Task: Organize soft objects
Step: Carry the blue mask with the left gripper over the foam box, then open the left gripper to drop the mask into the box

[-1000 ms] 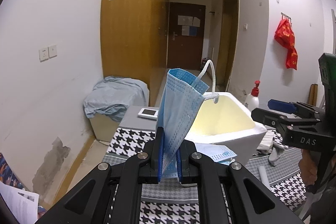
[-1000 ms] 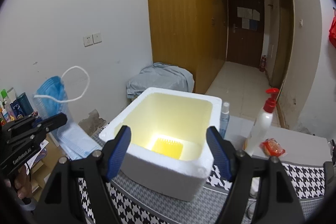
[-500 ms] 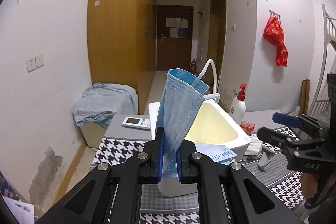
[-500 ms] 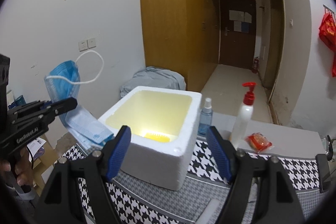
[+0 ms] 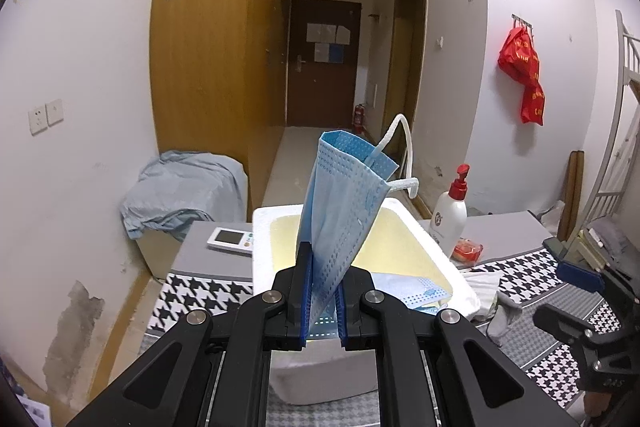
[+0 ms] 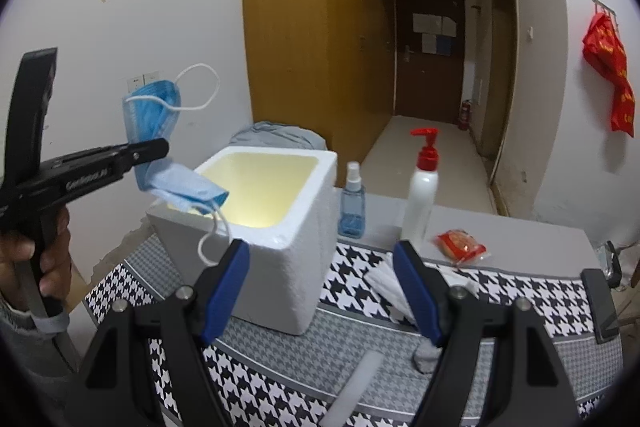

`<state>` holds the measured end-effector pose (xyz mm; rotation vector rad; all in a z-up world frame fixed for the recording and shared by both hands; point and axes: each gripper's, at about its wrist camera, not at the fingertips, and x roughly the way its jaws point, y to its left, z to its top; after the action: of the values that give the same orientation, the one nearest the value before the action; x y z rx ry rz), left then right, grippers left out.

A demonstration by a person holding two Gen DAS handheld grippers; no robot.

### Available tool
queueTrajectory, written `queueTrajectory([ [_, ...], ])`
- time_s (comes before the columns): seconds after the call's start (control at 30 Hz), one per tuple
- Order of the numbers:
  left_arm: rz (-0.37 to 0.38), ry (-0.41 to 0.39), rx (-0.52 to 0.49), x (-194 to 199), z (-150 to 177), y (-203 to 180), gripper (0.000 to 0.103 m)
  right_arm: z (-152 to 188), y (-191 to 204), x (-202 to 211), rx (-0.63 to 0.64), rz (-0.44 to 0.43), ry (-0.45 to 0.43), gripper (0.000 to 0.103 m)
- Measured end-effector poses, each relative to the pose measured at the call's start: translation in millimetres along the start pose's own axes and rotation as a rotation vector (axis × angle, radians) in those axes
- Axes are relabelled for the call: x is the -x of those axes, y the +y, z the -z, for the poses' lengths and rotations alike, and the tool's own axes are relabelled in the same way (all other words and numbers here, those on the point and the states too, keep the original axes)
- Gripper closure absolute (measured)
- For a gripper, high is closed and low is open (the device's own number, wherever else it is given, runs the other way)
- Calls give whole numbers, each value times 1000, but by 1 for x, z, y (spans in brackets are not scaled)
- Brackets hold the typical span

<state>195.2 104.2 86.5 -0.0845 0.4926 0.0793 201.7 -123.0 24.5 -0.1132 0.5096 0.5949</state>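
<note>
The left gripper (image 5: 322,303) was clamped on a blue surgical mask (image 5: 344,211), its blue pads pinching the folded lower edge while the rest of the mask stood upright above the jaws, one white ear loop (image 5: 404,155) arching off the top corner. In the right wrist view the same mask (image 6: 154,123) hung just past the near left corner of the white foam box (image 6: 288,267), part of it draped down over the rim, with a second loop (image 6: 214,237) dangling against the outer wall. A hand (image 6: 38,259) held the left gripper's handle at the left edge of that view.

The right gripper (image 6: 322,287) stood wide open with nothing between its pads, hovering over the houndstooth cloth (image 6: 360,271) in front of the box's near right corner.

The box sat open at the top, its yellowish inside lit. Behind it on the grey tabletop (image 6: 520,239) stood a small blue spray bottle (image 6: 352,203) just beside the box wall and a white pump bottle with a red top (image 6: 422,195) a little further right, then a red packet (image 6: 460,245). A white remote (image 5: 232,239) lay left of the box in the left wrist view. White folded cloths (image 6: 390,287) lay on the houndstooth between box and right gripper. Right of the packet the tabletop was bare to its far edge.
</note>
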Motion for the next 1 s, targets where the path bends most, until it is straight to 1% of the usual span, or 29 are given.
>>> queueTrajectory([
  [0.3,25,43,2,-28,-6,-4,92,8,-14,6,-20,36,1,25],
  [0.57,18,70,-19,-50,-8,-12,92,14,-23,8,-37,50,5,25],
  [0.67,12,78,-34,-57,-8,-15,89,16,-26,8,-41,55,7,25],
  [0.7,10,81,-36,-59,-8,-16,84,16,-27,8,-43,56,7,25],
  [0.73,10,84,-39,-61,-9,-17,73,16,-28,8,-44,56,8,25],
  [0.77,8,84,-41,-62,-9,-17,67,17,-29,9,-46,56,9,25],
  [0.8,0,80,-44,-62,-8,-18,56,17,-30,9,-49,57,8,25],
  [0.83,-8,72,-50,-61,-8,-19,49,17,-31,9,-51,57,8,25],
  [0.87,-10,65,-56,-61,-8,-21,46,17,-31,10,-52,57,7,25],
  [0.97,-8,55,-58,-59,-9,-22,30,18,-34,11,-57,58,5,25],
  [1.0,-6,47,-56,-57,-9,-22,20,18,-34,11,-58,58,5,25],
])
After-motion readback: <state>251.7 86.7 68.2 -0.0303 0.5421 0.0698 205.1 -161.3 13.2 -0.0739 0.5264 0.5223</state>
